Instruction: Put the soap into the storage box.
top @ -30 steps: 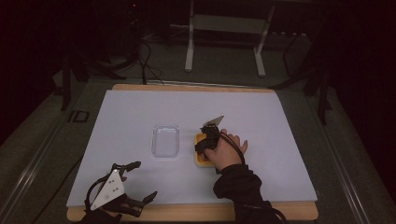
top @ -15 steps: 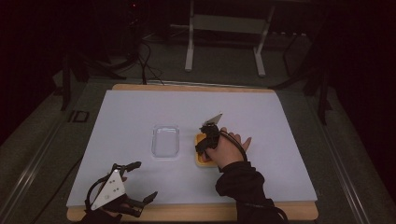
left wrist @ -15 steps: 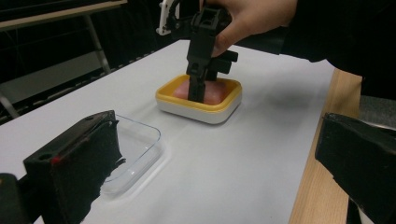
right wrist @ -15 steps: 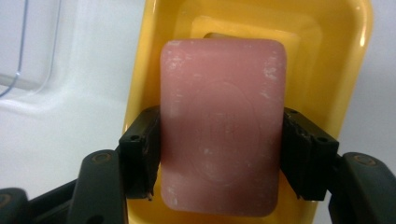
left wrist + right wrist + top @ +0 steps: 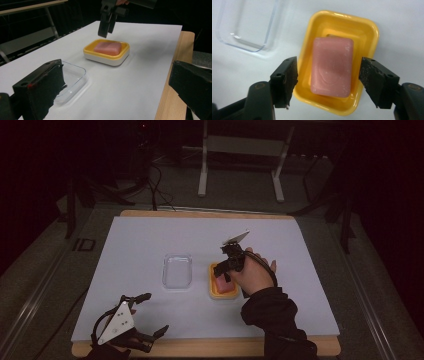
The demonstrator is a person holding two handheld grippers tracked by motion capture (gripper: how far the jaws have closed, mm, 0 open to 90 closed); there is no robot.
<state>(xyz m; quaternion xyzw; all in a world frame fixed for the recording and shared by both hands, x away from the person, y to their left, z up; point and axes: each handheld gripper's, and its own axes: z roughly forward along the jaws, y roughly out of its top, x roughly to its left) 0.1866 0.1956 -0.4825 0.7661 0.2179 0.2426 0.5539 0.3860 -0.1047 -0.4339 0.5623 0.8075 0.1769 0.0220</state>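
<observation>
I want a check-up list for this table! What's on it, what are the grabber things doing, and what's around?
Surface: white sheet on a wooden table.
Job's things: pink soap lying in a yellow dish; clear lid beside it, apart.
Clutter: nothing seen.
Grippers: right gripper open, jaws either side of the soap, above it, not touching; left gripper open at the near edge, holding nothing.
Cables: dark cables on the floor beyond the table.
Surroundings: dim room, metal stand legs behind.
</observation>
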